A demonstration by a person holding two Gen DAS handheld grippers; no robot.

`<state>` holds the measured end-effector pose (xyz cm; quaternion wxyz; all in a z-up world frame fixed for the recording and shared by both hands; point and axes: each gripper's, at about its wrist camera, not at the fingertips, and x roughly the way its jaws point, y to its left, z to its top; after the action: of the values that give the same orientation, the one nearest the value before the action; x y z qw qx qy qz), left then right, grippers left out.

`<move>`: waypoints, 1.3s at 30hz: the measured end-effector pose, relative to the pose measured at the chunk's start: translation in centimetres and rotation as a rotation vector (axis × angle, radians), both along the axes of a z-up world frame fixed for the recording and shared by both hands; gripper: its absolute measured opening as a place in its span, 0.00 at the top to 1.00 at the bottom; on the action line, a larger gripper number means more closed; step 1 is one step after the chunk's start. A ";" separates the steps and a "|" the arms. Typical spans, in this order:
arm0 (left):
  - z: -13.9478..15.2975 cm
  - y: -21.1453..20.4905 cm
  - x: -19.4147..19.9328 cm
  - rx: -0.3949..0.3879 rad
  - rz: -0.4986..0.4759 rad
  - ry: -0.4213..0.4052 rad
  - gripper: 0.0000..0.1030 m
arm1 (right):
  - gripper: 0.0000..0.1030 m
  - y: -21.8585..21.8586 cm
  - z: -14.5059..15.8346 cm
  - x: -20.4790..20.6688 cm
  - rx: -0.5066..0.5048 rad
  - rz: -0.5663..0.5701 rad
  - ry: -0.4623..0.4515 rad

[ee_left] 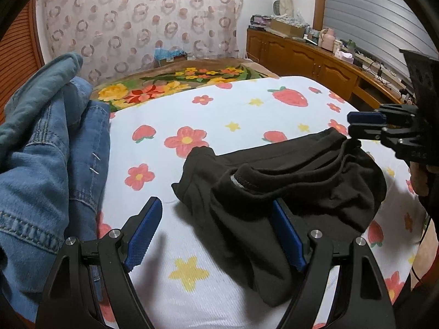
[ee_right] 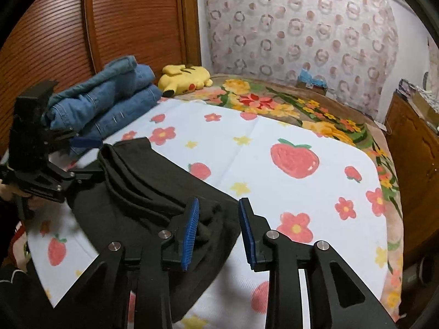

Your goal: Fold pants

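1. On the bed's strawberry-print sheet [ee_right: 274, 126], near its front edge, lie the black pants [ee_left: 288, 181], bunched in folds.
2. Left gripper [ee_left: 216, 233]: jaws wide apart, empty, one finger at the pants' near edge.
3. Right gripper [ee_right: 218, 233]: jaws slightly apart, gripping nothing, above the pants' corner.
4. Folded jeans [ee_right: 109, 101] sit at the sheet's far left corner.

Stacked jeans [ee_right: 109, 104], yellow plush [ee_right: 185, 78], wooden cabinet [ee_left: 299, 54]
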<state>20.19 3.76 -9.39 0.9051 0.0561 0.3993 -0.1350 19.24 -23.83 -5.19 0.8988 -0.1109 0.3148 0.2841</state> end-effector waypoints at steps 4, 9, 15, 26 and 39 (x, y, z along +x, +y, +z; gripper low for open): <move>-0.2 -0.2 0.4 0.006 -0.004 0.005 0.21 | 0.70 0.9 -0.5 0.5 -0.014 0.036 0.030; -0.6 -0.2 0.8 0.016 0.007 0.014 0.21 | 0.70 2.2 -1.1 2.1 -0.070 0.065 0.086; -1.1 0.0 0.9 0.012 0.011 0.023 0.21 | 0.87 2.4 -0.5 2.8 -0.098 0.067 0.056; -0.7 0.1 1.4 0.018 0.019 0.012 0.21 | 0.87 0.3 0.9 3.5 -0.009 -0.059 0.001; -0.2 -0.5 3.3 -0.072 -0.051 0.029 0.45 | 0.69 -2.1 -0.6 0.9 0.036 0.005 0.094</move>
<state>23.52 3.31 -9.60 0.8970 0.0318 0.4056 -0.1729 20.13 -25.92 -5.80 0.8841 -0.0822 0.3514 0.2968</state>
